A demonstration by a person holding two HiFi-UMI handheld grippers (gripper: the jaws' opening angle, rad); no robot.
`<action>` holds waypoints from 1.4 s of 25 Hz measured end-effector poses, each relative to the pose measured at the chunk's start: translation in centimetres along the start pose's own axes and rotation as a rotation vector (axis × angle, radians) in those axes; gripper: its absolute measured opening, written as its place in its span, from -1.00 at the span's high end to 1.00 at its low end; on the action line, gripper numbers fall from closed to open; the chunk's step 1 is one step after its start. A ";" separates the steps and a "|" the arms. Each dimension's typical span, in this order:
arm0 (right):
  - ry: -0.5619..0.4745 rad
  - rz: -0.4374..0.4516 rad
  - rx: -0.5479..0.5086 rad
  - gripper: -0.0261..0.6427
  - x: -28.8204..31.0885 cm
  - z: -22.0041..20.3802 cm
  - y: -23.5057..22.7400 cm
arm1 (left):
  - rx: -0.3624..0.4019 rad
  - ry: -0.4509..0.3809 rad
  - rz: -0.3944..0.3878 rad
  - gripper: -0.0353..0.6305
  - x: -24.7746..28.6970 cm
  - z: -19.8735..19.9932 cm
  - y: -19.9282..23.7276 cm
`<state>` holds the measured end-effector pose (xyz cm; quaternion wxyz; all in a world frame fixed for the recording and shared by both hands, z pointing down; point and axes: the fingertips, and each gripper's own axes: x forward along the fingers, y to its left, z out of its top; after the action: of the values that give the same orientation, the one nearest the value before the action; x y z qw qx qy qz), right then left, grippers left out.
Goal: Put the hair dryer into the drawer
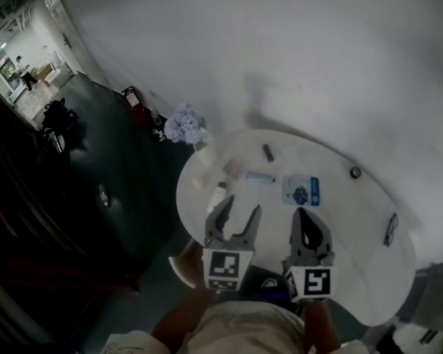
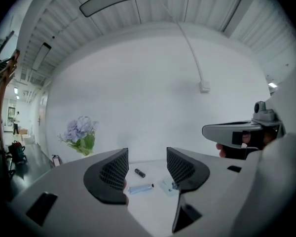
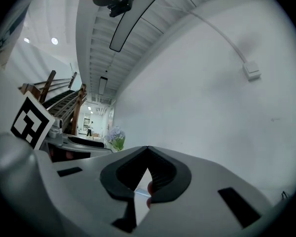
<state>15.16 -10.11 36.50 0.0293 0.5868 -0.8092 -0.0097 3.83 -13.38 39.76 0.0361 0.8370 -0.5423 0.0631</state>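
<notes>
Above the worktop (image 1: 358,223), the left hand-held gripper (image 1: 242,206) stands half open and empty; at its 3 o'clock the right hand-held gripper (image 1: 303,214) is closed on nothing.

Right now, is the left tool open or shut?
Open. On the grey left tool, the black ribbed pads stand apart, nothing gripped between them.

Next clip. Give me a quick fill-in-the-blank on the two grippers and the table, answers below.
1. The left gripper has its jaws ____, with nothing between them.
2. The right gripper has its jaws ____.
3. In the head view, the flowers stand at the ____ edge of the table.
Missing words: open; shut; left.
</notes>
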 end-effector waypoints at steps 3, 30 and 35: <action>-0.003 -0.030 -0.011 0.91 -0.7 0.5 -1.5 | -0.004 -0.044 -0.036 0.15 1.1 1.5 -1.6; -0.018 -0.062 -0.031 0.91 -1.1 1.2 -4.1 | 0.067 -0.120 -0.030 0.89 2.4 3.3 -5.0; -0.008 -0.065 -0.031 0.91 -1.2 1.2 -4.1 | 0.066 -0.122 -0.025 0.89 2.3 3.1 -4.9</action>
<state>19.33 -10.23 35.10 0.0351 0.6121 -0.7896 -0.0255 9.41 -13.85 37.09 -0.0240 0.8467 -0.5307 0.0295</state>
